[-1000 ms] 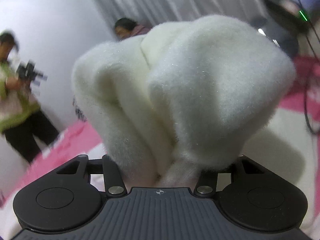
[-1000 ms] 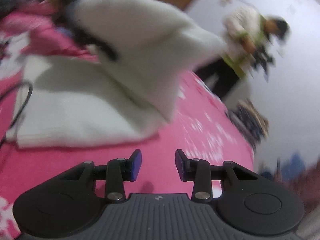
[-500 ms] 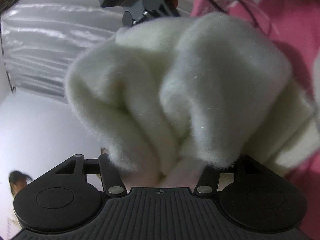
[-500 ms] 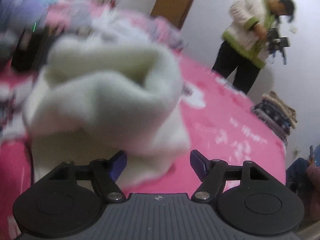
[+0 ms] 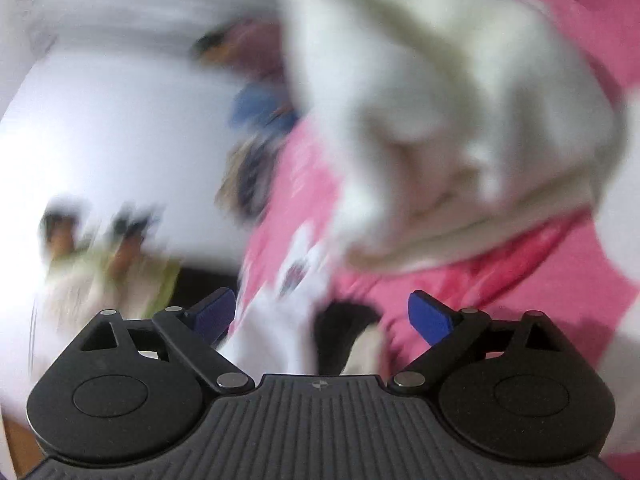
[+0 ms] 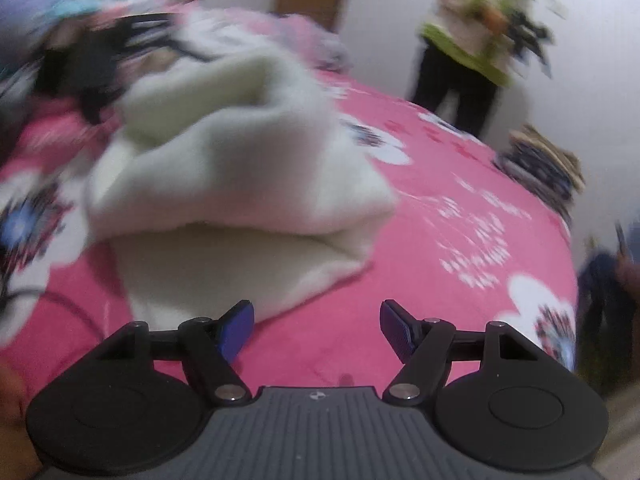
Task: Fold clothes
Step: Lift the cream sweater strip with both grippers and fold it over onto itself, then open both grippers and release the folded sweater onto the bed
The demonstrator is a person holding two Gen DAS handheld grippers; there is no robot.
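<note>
On the pink bedspread (image 6: pixel 460 184) the white fleece garment (image 6: pixel 240 184) was seen lying doubled over, top layer bunched up, lower layer flat beneath. L gripper (image 5: pixel 320 316): jaws were caught opening wide, nothing between the pads; the garment (image 5: pixel 440 120) was seen ahead of it, clear of the fingers, view badly blurred. R gripper (image 6: pixel 316 326): jaws were held apart too, empty, garment edge just beyond the left pad but not pinched. So the cloth was judged released by both. Progress: one fold was judged done, roughly. The upper layer was left lumpy, edges not squared. Smoothing, probably another fold, was reckoned still to do. A stack of clothes (image 6: pixel 544 164) was noted at the bed's far edge, near a person (image 6: pixel 476 36) standing by the wall.
</note>
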